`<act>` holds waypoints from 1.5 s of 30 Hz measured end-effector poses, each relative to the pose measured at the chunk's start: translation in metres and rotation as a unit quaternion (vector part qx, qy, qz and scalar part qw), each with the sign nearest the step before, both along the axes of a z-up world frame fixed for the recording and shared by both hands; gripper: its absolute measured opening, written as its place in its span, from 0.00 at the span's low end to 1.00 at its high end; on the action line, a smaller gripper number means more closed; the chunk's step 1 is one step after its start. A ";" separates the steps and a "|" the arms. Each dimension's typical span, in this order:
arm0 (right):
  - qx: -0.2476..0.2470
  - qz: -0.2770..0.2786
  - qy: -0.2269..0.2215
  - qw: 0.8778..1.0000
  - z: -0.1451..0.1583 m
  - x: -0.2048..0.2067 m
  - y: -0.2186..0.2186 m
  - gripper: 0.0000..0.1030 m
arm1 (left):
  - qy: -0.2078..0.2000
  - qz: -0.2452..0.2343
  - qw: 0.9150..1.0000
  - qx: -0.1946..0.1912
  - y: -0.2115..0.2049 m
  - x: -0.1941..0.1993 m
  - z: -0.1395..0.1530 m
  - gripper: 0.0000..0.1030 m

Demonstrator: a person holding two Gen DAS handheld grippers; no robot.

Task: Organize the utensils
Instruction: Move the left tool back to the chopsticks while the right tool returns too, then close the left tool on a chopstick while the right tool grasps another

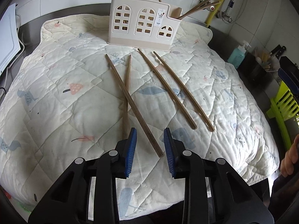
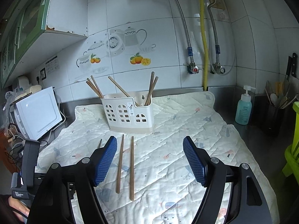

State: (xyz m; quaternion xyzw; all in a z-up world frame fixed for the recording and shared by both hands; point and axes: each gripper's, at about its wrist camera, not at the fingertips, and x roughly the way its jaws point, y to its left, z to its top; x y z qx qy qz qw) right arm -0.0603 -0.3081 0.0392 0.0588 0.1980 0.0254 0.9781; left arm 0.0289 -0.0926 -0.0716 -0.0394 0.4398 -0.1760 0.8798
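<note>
Left hand-held gripper (image 1: 149, 135) hangs low over the quilted mat (image 1: 61, 85) with its blue pads (image 1: 130, 153) apart and nothing between them; the thick end of one chopstick (image 1: 133, 105) lies on the mat just ahead of the gap, not touched by either pad. That chopstick crosses a second chopstick (image 1: 127, 82) to make a narrow X near the middle of the mat. Just to the right of them two more chopsticks (image 1: 175, 91) lie side by side, nearly parallel and apart from each other, their thin ends pointing toward the utensil holder (image 1: 143, 21).

Right hand-held gripper (image 2: 149, 160) is spread wide, its pads (image 2: 105, 160) holding nothing. It sits higher over the mat, and in its view the parallel pair lies between the pads on the cloth below, while only the tip of another chopstick (image 2: 100, 143) shows beside the left pad.

Cream and white with arched window cut-outs, the utensil holder stands upright at the far edge of the mat. Several chopsticks (image 2: 95, 87) already lean inside it, some in the left part, some in the right.

Beneath the mat a metal surface (image 2: 224, 95) runs to a tiled wall (image 2: 149, 18). A white appliance (image 2: 37, 112) sits to the left, and a soap pump bottle (image 2: 243, 108) stands to the right near a green rack (image 2: 293, 149).
</note>
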 end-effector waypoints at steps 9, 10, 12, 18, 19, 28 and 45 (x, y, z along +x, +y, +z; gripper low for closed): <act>0.010 0.003 0.006 1.000 -0.006 0.002 0.000 0.69 | 0.009 0.023 1.000 0.006 -0.007 0.004 -0.008 0.24; 0.011 0.004 0.008 1.000 -0.007 0.002 0.000 0.69 | 0.013 0.023 1.000 0.006 -0.008 0.005 -0.009 0.24; 0.011 0.006 0.010 1.000 -0.009 0.003 0.001 0.69 | 0.014 0.028 0.999 0.009 -0.010 0.006 -0.011 0.24; 0.012 0.010 0.024 1.000 -0.018 0.007 0.003 0.69 | 0.018 0.032 0.999 0.018 -0.012 0.006 -0.014 0.14; 0.012 0.011 0.027 0.999 -0.019 0.008 0.004 0.69 | 0.019 0.033 0.999 0.019 -0.011 0.006 -0.014 0.12; 0.005 0.028 0.051 0.998 -0.032 0.016 0.013 0.68 | -0.008 0.041 0.999 0.035 0.011 0.000 0.002 0.06; -0.007 0.058 0.100 0.993 -0.061 0.035 0.036 0.64 | 0.005 0.028 0.999 0.027 0.040 0.011 -0.011 0.11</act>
